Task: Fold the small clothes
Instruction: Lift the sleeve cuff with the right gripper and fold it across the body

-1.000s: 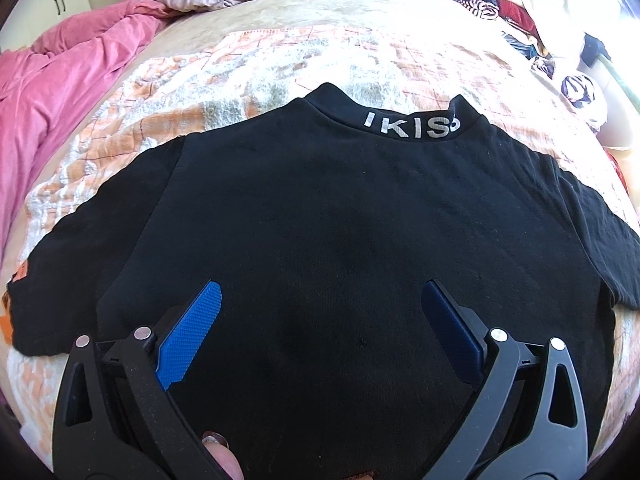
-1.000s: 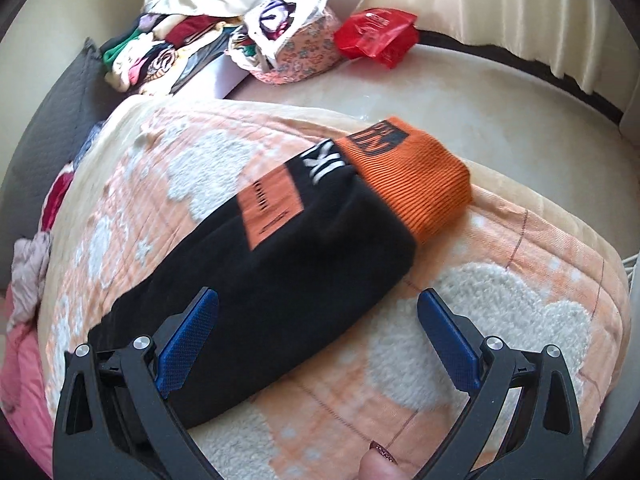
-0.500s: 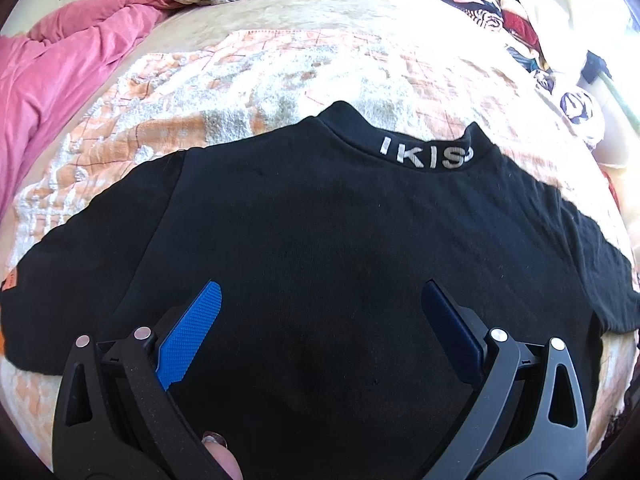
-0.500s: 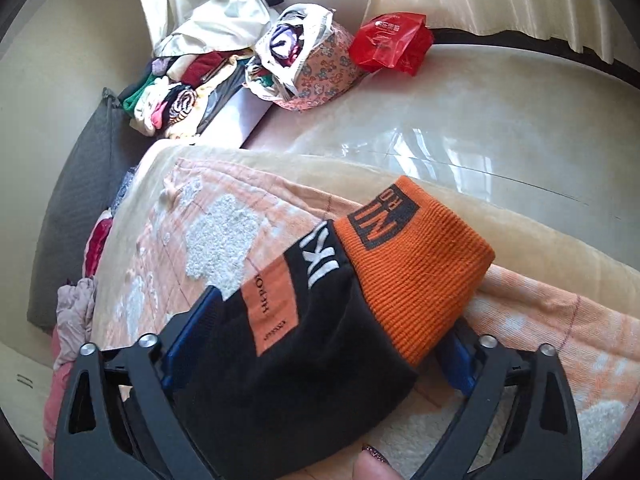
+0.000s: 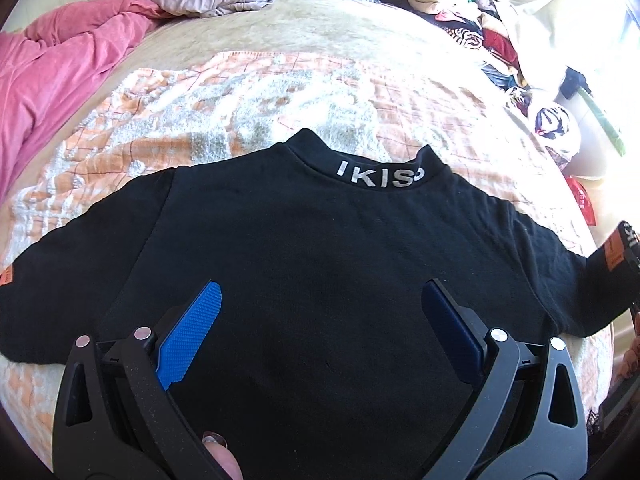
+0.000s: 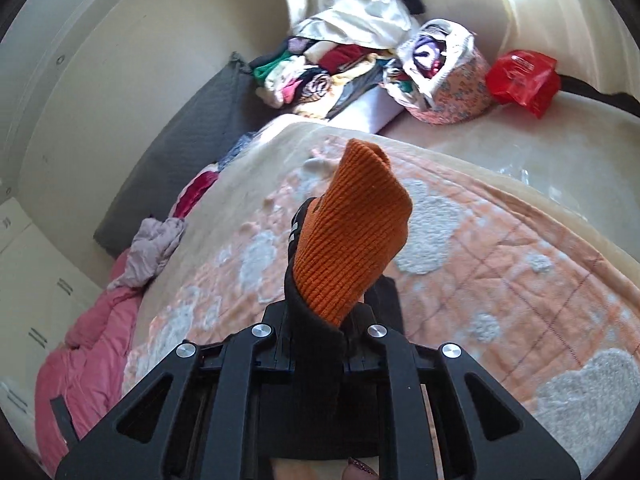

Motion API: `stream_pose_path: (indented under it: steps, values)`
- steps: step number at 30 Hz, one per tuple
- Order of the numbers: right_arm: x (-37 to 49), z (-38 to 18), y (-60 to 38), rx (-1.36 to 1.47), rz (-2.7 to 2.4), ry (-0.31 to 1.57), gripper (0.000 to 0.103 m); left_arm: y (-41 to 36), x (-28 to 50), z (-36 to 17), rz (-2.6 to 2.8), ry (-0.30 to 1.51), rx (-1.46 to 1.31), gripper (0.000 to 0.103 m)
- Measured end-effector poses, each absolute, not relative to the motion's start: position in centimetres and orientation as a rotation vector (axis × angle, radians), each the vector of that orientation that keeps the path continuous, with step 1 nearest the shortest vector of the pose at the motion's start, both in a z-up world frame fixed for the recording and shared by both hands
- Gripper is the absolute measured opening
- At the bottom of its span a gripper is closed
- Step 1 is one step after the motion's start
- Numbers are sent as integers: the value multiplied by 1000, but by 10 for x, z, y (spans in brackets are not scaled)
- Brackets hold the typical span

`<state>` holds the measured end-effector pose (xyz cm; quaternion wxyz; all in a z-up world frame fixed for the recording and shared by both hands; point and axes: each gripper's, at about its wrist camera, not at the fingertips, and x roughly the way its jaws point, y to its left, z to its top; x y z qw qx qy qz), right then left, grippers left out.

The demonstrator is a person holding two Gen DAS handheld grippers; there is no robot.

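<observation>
Right now the black sweater [image 5: 320, 248] lies flat on the blanket [image 5: 240, 96], collar away. L gripper [image 5: 320, 320] hovers over its body w/ jaws wide apart. R gripper [image 6: 320, 344] is clamped on the sleeve, orange cuff [image 6: 352, 232] sticking up.

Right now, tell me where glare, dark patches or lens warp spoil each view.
Left wrist view: window glare bleaches the upper right by the clothes pile; the black top reads as one dark mass, folds barely visible; fisheye bows the blanket. Right wrist view: sun washes out the curtain and glints off the floor; the orange cuff stays sharp.
</observation>
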<state>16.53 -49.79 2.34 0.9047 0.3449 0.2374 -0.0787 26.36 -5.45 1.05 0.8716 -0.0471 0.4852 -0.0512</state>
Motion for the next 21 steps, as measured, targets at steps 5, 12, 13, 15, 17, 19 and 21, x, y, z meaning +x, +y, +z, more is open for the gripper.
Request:
stream_pose_path:
  steps: [5,12,13,15,17,19,21]
  values:
    - [177,43,-434,575,-41,511,13,-47,254,21,-137,995,-155,94]
    - [190,51,-358,432,90,549,13,-36,250,26,-134,1010,-167,94]
    - [192,50,-348,404,102,558,13,-33,250,25,-136,1013,-176,94]
    - [195,46,-330,357,112,579,13,-29,250,23,-157,1034,-225,94]
    - [197,37,-318,317,123,606,13,-26,250,19,-184,1050,-276,94]
    - [200,28,-306,288,132,634,13,-27,249,17,-198,1059,-292,94]
    - [204,19,-297,267,142,660,14,-30,248,15,-201,1063,-285,94]
